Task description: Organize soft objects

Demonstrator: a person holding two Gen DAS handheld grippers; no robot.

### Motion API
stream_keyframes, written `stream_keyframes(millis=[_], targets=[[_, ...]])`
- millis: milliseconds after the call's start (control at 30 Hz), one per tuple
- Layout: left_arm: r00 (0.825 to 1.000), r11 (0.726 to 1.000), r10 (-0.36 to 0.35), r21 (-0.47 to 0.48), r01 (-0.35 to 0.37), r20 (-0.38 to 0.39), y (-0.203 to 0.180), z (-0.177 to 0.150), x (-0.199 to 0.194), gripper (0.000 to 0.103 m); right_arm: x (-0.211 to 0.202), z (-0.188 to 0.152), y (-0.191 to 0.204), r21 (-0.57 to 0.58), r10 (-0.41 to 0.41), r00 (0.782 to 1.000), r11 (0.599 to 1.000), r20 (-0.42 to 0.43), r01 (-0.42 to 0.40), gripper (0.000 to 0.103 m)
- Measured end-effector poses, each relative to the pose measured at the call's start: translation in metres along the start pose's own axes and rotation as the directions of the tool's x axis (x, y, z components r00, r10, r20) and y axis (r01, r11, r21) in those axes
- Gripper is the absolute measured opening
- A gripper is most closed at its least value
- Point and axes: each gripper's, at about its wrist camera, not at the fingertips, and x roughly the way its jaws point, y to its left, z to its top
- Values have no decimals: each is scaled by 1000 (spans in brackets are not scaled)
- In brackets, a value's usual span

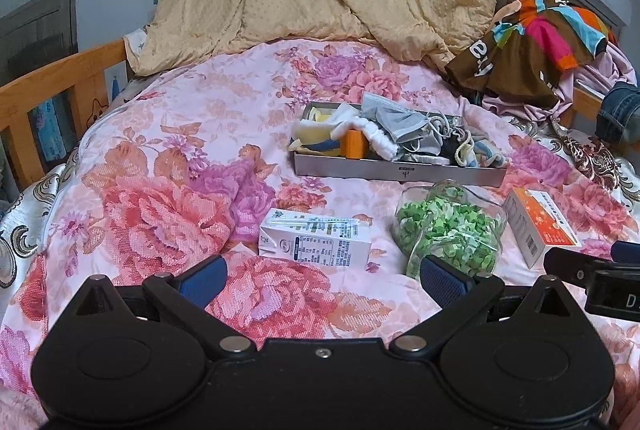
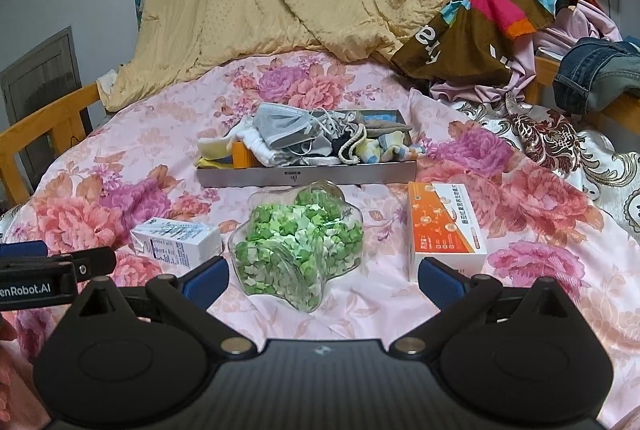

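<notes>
The metal tray [image 2: 308, 177] stuffed with soft stuff, a grey face mask [image 2: 282, 127] on top plus socks and cloths, sits mid-bed on the pink floral quilt [image 1: 160, 157]. In front of it I've got a milk carton [image 1: 314, 238], a clear jar of green paper stars [image 2: 298, 244] and an orange-white box [image 2: 446, 226], print too small to read. "enRobot.AI" shows on the left hand-held gripper [image 1: 320, 276]. Both it and the right hand-held gripper [image 2: 322, 276] are spread wide, holding nothing, hovering low over the quilt.

You can't read the small print on the milk carton [image 1: 314, 238] just in front of the metal tray [image 1: 396, 171]. Inside the tray, the grey face mask [image 2: 286, 127] hides much of the heaped cloths beneath it.
</notes>
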Motion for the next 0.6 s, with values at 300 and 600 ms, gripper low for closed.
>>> stream_keyframes(millis=[300, 600], targets=[[1000, 1000, 7, 9, -6, -11, -1, -2, 1, 102, 2, -1, -1, 5, -1, 1000, 1000, -17, 1, 103], [1000, 1000, 6, 8, -6, -11, -1, -2, 0, 102, 2, -1, -2, 4, -4, 1000, 1000, -23, 4, 103]])
